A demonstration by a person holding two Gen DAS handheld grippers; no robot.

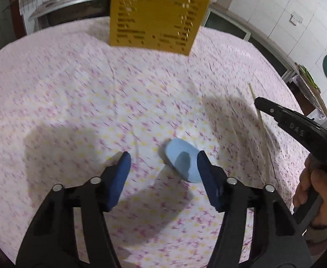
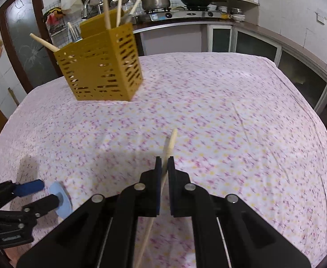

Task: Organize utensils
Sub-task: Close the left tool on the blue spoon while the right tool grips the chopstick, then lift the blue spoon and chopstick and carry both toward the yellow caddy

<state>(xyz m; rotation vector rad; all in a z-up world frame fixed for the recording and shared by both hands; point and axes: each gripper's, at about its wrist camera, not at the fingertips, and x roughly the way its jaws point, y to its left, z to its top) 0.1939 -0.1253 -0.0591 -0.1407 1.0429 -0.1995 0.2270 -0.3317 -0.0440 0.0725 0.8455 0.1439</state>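
A yellow slotted utensil holder (image 2: 103,67) stands at the far side of the table with several wooden utensils in it; it also shows in the left wrist view (image 1: 156,15). My right gripper (image 2: 164,162) is shut on a wooden chopstick (image 2: 169,147) and holds it above the cloth; the chopstick also shows in the left wrist view (image 1: 258,111). My left gripper (image 1: 163,158) is open, low over the table, with a light blue spoon (image 1: 183,159) lying just inside its right finger. The right wrist view shows that spoon (image 2: 61,198) at the left gripper's fingertips.
The table carries a white cloth with pink and yellow flowers (image 2: 230,111). Behind it runs a kitchen counter (image 2: 185,20) with a stove, a pot and a pan. A dark door (image 2: 24,44) stands at the left. White cabinets (image 1: 286,11) are at the right.
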